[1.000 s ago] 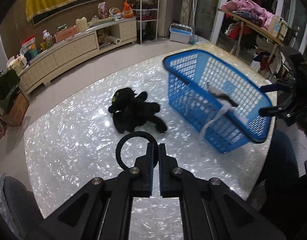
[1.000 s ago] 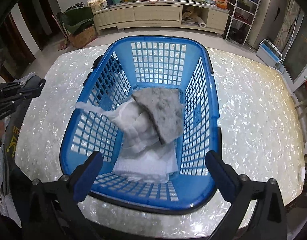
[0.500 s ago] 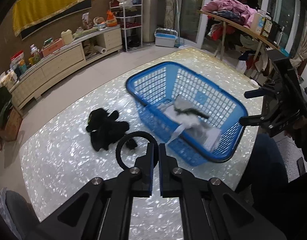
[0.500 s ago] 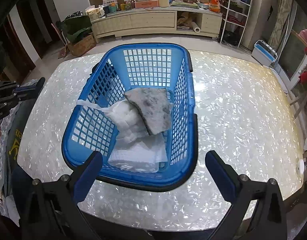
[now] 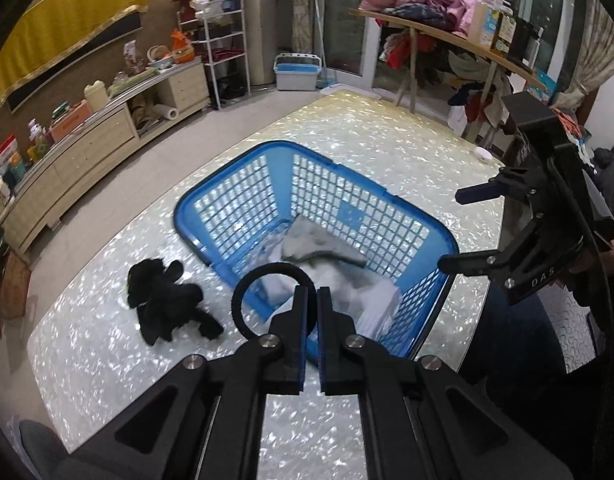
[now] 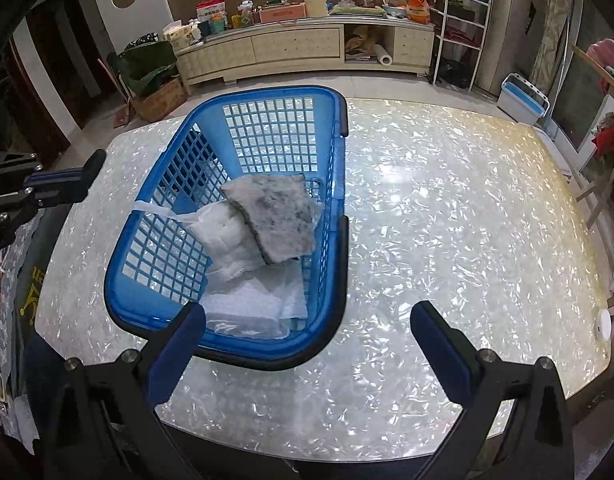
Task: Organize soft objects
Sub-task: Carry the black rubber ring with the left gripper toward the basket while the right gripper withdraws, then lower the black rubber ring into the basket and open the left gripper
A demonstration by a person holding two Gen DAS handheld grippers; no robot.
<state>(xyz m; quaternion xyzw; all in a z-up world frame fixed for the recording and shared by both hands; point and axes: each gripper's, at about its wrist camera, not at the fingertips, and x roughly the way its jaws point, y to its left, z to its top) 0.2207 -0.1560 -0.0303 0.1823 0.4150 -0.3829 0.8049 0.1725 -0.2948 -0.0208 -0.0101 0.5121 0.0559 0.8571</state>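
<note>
- Your left gripper point(image 5: 310, 300) is pressed together and empty; spread it before you go for the black plush toy point(image 5: 169, 302).
- The toy lies on the pearly table point(image 5: 107, 360) at the frame's lower left, just beside the blue basket point(image 5: 243, 204).
- Its long axis runs from upper left to lower right; close across the narrow body.
- Your right gripper point(image 6: 305, 334) is spread wide, holding nothing.
</note>
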